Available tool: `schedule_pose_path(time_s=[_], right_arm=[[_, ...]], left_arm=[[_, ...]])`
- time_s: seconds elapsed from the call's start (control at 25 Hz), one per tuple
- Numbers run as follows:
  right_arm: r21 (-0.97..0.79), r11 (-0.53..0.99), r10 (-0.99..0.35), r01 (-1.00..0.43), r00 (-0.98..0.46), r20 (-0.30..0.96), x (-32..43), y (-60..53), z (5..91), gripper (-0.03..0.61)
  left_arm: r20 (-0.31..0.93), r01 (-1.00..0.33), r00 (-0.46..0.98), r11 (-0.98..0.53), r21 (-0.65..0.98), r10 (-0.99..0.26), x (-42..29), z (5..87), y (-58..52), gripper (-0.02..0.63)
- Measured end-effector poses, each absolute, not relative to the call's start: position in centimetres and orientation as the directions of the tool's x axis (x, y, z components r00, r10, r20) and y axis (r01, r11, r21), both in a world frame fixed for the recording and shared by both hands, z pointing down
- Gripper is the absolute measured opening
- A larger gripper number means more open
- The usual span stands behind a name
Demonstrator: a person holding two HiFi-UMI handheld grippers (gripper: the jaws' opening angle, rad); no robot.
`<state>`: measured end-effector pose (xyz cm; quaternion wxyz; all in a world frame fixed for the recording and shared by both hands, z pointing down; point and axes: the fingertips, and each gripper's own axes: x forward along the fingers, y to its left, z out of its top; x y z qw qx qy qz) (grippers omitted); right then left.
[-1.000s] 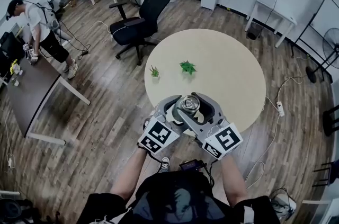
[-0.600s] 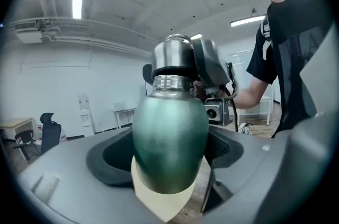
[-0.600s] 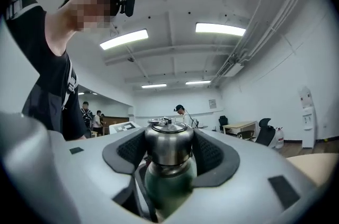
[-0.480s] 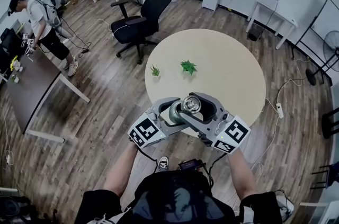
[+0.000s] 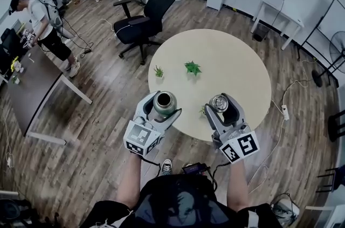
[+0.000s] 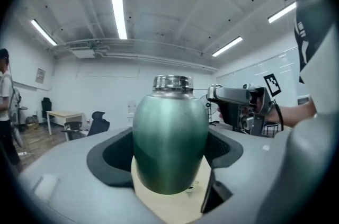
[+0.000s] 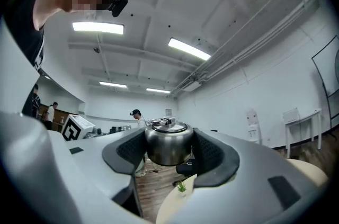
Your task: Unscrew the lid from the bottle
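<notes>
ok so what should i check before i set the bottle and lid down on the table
1. Lid free of the bottle: ok. The lid is held apart from the bottle, whose neck is bare.
2. Left gripper hold: ok. Its jaws press on both sides of the bottle.
3. Right gripper hold: ok. Its jaws are closed on the lid.
4. Bottle upright: ok. Its mouth faces up.
5. Room on the table: ok. The near part is bare; the larger plant and the smaller plant stand farther in.
6. Liquid in the bottle: cannot tell.
</notes>
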<state>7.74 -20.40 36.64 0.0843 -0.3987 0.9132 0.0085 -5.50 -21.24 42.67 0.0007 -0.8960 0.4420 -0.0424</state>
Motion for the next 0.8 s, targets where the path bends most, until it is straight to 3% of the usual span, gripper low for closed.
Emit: schedule_pose_path(time_s=[0.32,0.8], right_arm=[[0.023,0.568,-0.815,-0.823,-0.566,-0.124,7.7,-21.3,38.7,0.267],[-0.014,0.548,-0.834,-0.836,-0.545,-0.09,7.6,-22.0,40.2,0.265]], left_arm=[[0.034,-0.897,0.441,-0.442,-0.033,-0.897,-7.3,41.4,-22.5,0.38],[0.039,-0.896,0.441,-0.442,-0.035,-0.897,-7.3,41.1,-22.3,0.38]])
